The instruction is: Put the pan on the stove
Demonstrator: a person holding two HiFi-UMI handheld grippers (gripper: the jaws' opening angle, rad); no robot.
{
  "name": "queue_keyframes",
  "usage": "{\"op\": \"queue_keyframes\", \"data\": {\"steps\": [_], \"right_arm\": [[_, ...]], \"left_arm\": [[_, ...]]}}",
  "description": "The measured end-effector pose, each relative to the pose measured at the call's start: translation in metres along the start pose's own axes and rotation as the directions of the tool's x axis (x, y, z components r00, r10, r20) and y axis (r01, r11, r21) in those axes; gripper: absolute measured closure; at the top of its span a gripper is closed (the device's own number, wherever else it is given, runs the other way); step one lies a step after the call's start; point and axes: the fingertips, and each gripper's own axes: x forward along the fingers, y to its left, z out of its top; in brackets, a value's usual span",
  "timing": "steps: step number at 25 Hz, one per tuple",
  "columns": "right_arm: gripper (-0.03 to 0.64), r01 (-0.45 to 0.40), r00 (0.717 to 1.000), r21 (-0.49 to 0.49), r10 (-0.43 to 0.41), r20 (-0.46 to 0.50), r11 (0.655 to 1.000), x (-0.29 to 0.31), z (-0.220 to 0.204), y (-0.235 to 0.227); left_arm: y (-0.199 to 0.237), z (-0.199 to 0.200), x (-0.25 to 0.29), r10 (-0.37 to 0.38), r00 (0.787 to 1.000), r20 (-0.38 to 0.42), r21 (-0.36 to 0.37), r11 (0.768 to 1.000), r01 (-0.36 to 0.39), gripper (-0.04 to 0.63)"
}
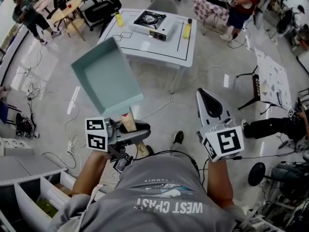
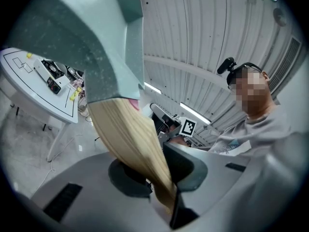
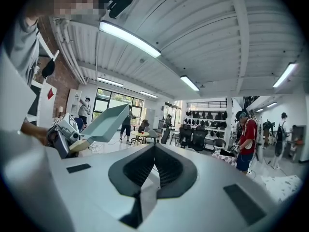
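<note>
1. Filling the left gripper view's upper left, the pan (image 2: 96,42) hides part of the room. The end of its handle (image 2: 130,144) is buried between the jaws.
2. Stove (image 1: 150,23) sits on the table (image 1: 186,47), with a chair (image 1: 163,4) behind it. The pan is airborne over the floor, well apart from the stove.
3. Left gripper (image 1: 129,129) is clamped on the handle. Right gripper (image 1: 208,103) has its jaws together and holds nothing.

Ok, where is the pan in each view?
Head view: teal pan left of centre, held up.
Left gripper view: its underside fills the upper left.
Right gripper view: small, left of centre.
Shared landmark: the wooden handle, clamped in the left gripper.
</note>
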Motion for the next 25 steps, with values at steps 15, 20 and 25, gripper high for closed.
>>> {"op": "queue_keyframes", "data": {"steps": [15, 20, 25], "right_arm": [[0.604, -0.127, 0.991, 0.036, 0.126, 0.041, 0.991, 0.075, -0.012, -0.088], [0.604, -0.173, 0.984, 0.033, 0.172, 0.053, 0.984, 0.097, -0.017, -0.130], [0.604, -0.220, 0.974, 0.034, 0.217, 0.061, 0.975, 0.112, -0.022, -0.163]], "left_arm": [[0.062, 0.052, 0.054, 0.132, 0.987, 0.090, -0.028, 0.991, -0.130, 0.517], [0.088, 0.073, 0.089, 0.163, 0.980, 0.116, -0.033, 0.986, -0.161, 0.517], [0.104, 0.087, 0.120, 0.198, 0.971, 0.137, -0.033, 0.980, -0.196, 0.517]]}}
